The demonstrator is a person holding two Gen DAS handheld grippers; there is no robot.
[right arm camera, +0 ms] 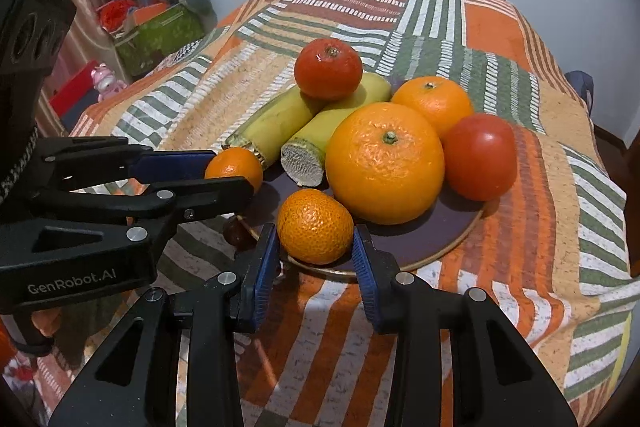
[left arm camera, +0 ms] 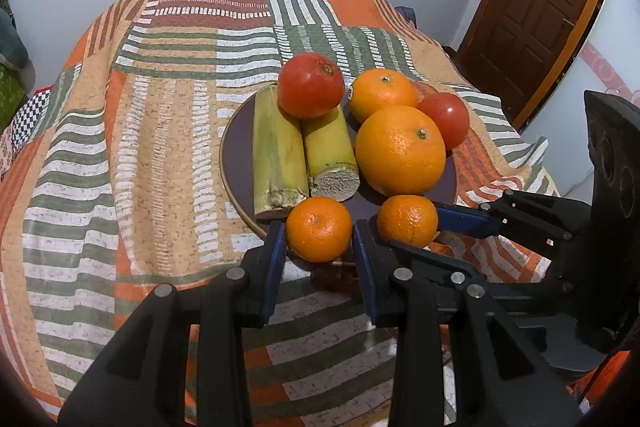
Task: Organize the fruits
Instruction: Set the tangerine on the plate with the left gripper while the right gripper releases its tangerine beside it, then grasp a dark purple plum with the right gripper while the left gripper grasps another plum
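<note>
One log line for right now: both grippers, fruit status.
left gripper: open around left mandarin | right gripper: open around right mandarin | both mandarins on plate

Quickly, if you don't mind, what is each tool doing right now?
Left tool: open around a small orange, not visibly clamped.
Right tool: open around the other small orange, not visibly clamped.

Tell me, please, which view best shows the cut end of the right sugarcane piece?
The right wrist view: the cane's pale fibrous cut face turns toward the camera, unobstructed. The left wrist view shows that cane too, but its cut face is seen more edge-on, low behind a mandarin.
</note>
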